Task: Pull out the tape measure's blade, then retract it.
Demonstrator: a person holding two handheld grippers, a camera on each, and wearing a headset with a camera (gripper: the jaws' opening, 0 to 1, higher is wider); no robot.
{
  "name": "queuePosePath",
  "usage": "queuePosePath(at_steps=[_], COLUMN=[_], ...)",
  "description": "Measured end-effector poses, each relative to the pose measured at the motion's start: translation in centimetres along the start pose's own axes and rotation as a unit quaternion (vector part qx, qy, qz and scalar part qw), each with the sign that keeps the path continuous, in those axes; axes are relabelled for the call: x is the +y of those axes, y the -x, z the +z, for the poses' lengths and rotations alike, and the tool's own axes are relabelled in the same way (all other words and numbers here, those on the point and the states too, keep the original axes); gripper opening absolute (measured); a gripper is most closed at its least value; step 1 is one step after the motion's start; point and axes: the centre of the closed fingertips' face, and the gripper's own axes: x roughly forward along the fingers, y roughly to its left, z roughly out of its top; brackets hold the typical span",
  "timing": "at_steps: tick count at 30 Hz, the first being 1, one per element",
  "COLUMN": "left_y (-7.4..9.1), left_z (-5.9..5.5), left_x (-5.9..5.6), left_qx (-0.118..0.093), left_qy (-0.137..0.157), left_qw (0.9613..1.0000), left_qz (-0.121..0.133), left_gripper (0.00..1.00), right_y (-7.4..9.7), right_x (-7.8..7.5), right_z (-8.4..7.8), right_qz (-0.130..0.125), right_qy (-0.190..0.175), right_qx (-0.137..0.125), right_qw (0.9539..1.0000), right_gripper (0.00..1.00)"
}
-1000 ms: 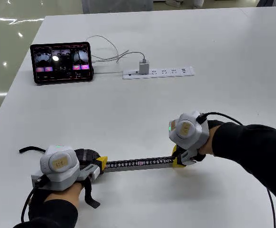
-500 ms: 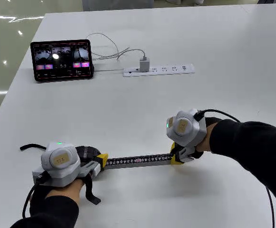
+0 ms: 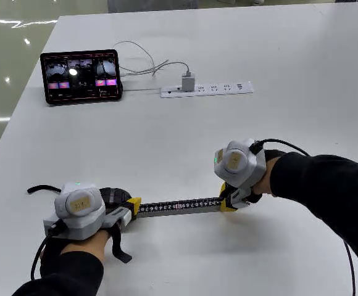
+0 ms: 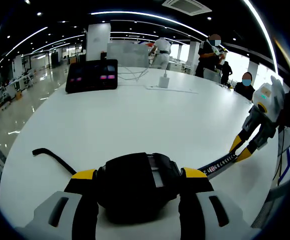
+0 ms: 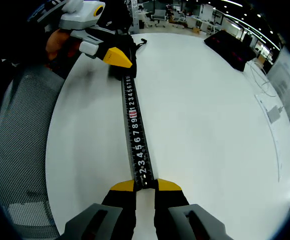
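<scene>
The black tape measure case (image 4: 137,182) sits between the yellow-tipped jaws of my left gripper (image 3: 128,208), which is shut on it at the table's near left. Its dark blade (image 3: 179,205) with white numbers runs flat along the table to my right gripper (image 3: 228,202). In the right gripper view the blade (image 5: 135,125) stretches away to the case (image 5: 122,55), and my right gripper (image 5: 145,186) is shut on the blade's end. A black wrist strap (image 4: 52,156) trails from the case.
A tablet (image 3: 80,75) with a lit screen stands at the far left of the white table (image 3: 278,74). A white power strip (image 3: 207,89) with a plugged charger and cables lies beside it. A mesh chair (image 5: 20,150) stands by the table edge.
The pulled-out blade has grown shorter: my right gripper has slid left toward the case with the blade's end still held. My left gripper has kept its hold.
</scene>
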Motion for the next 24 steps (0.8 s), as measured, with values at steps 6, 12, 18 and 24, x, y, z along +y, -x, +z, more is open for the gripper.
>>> queuePosePath(at_steps=[6,12,18,24], left_y=[-0.03,-0.04,-0.04,-0.05], left_z=[-0.02,-0.03,-0.01,-0.04], left_x=[0.02,0.00,-0.02,0.01], left_qx=[-0.001,0.001,0.001,0.002], left_qy=[-0.001,0.000,0.000,0.000], left_qw=[1.0000,1.0000,1.0000,1.0000], left_qz=[0.000,0.000,0.000,0.000], left_gripper=[0.60,0.60,0.60,0.60], right_y=[-0.09,-0.24,-0.35,-0.46], right_x=[0.01,0.01,0.05,0.05], right_z=[0.25,0.49,0.73,0.94], right_qz=[0.000,0.000,-0.002,-0.004], right_qy=[-0.003,0.001,0.000,0.000], right_qx=[-0.005,-0.003,-0.003,-0.003], right_qw=[1.0000,1.0000,1.0000,1.0000], right_gripper=[0.09,0.09,0.09,0.09])
